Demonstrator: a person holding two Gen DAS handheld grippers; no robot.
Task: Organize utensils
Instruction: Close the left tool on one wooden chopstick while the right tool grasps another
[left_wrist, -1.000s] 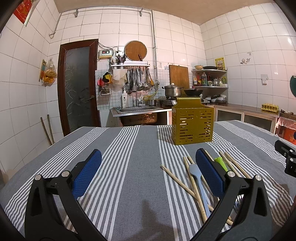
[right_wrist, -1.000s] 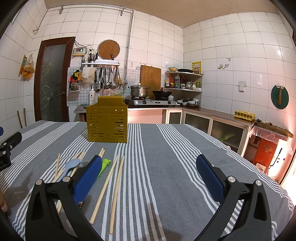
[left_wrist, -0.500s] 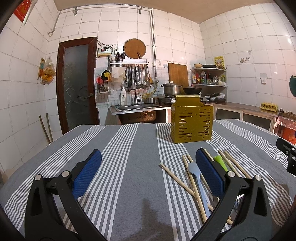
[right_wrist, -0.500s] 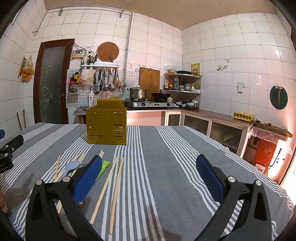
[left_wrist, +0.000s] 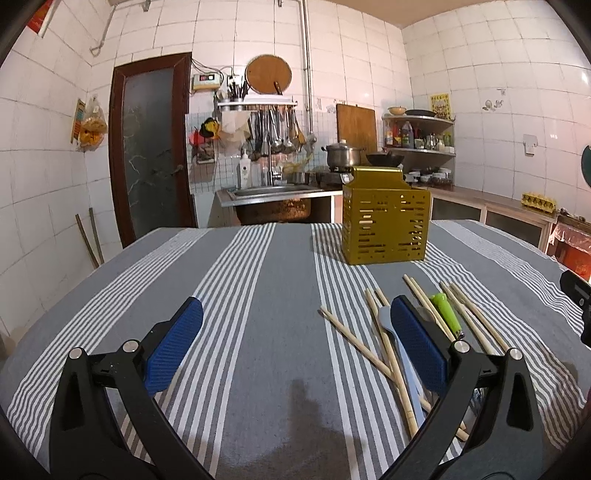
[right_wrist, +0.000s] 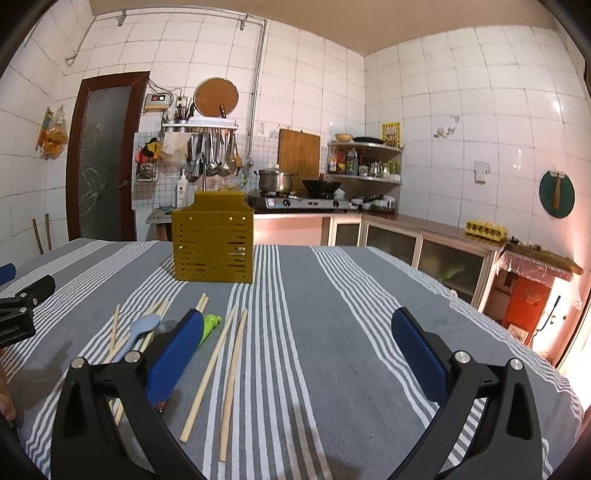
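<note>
While both grippers, left (left_wrist: 295, 339) and right (right_wrist: 295, 339), hang wide apart and empty above the cloth (left_wrist: 273, 295), chopsticks (right_wrist: 232, 365) and spoon (right_wrist: 140, 328) lie loose before the caddy (right_wrist: 213, 245).

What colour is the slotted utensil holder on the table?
Mustard yellow; the utensil holder shows best in the right wrist view.
</note>
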